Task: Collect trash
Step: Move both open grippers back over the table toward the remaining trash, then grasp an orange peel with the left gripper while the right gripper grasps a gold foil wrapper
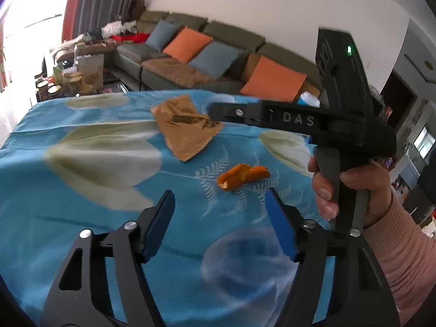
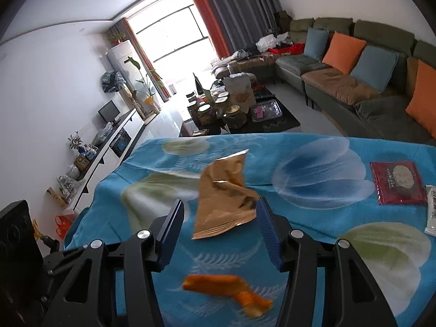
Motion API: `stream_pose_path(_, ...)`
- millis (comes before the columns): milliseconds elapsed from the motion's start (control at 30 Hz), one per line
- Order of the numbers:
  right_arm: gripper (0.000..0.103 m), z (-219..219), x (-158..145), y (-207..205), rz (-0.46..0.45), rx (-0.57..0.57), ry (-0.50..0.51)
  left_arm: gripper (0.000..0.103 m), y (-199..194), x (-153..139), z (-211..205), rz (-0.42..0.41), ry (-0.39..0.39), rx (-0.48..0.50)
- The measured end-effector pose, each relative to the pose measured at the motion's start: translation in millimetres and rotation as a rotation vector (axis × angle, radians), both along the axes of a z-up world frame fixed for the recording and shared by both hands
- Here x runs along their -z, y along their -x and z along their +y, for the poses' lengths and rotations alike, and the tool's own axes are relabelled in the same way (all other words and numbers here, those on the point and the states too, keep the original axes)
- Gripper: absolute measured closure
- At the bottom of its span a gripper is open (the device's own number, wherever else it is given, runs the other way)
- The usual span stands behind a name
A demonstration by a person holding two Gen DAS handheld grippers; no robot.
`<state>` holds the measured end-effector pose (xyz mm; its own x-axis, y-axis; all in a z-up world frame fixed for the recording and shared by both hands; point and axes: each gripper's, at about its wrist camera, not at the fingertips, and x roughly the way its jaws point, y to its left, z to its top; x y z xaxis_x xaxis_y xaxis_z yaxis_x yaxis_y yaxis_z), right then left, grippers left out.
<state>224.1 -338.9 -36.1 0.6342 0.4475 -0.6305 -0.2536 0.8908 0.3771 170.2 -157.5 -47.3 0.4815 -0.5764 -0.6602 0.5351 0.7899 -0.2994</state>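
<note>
Picking-up step: the right gripper, jaws apart and empty, hangs over the crumpled brown paper wrapper mid-table — maybe touching; next, lower and squeeze. The left gripper is apart too, near the orange peel.

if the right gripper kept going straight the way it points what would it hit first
Most likely the brown crumpled wrapper lying between the right gripper's open fingers. The orange peel lies nearer but seems below its line; depth is unclear.
</note>
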Motion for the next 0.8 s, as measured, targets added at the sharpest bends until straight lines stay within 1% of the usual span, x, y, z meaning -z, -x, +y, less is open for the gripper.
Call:
stream_pose_path(33, 0.050, -0.6, 2.3, -4.0, 0.007, -0.002, -0.002, 0.047, -5.5, 3.3, -6.4, 0.016, -0.004, 0.010)
stream_pose_path(67, 0.050, -1.7, 3.9, -6.3, 0.011, 0.001, -0.002, 0.049, -9.7, 5.9, -12.4, 0.033, -0.007, 0.017)
stream_pose_path(133, 0.050, -4.2, 7.1, -10.1, 0.017, 0.000, -0.004, 0.059, -16.8, 14.1, -23.1, 0.070, -0.009, 0.033)
stream_pose_path(200, 0.050, -6.5, 9.6, -13.7, 0.022, 0.000, -0.012, 0.061, -23.0, 18.8, -30.8, 0.101, -0.009, 0.037)
stream_pose_path(267, 0.050, -8.2, 10.4, -16.0, 0.021, 0.001, -0.021, 0.063, -29.9, 24.3, -35.5, 0.136, 0.009, 0.036)
stream_pose_path(400, 0.050, -9.4, 11.5, -18.3, 0.026, -0.005, -0.030, 0.076, -39.5, 35.2, -38.1, 0.178, 0.024, 0.018)
stream_pose_path(467, 0.051, -8.5, 12.9, -19.5, 0.032, -0.016, -0.027, 0.087, -44.1, 36.4, -35.6, 0.185, 0.032, 0.011)
stream_pose_path(567, 0.051, -7.0, 17.7, -25.4, 0.055, -0.024, -0.034, 0.087, -45.5, 38.1, -30.8, 0.204, 0.052, 0.003)
stream_pose_path(700, 0.051, -4.8, 24.4, -34.3, 0.084, -0.023, -0.038, 0.086, -46.0, 37.4, -29.6, 0.204, 0.057, 0.005)
stream_pose_path(733, 0.051, -3.4, 25.1, -35.8, 0.086, -0.026, -0.033, 0.078, -46.5, 37.1, -29.3, 0.206, 0.056, -0.004)
stream_pose_path(800, 0.052, -0.5, 26.5, -37.6, 0.094, -0.033, -0.026, 0.073, -45.1, 34.0, -23.4, 0.211, 0.074, -0.006)
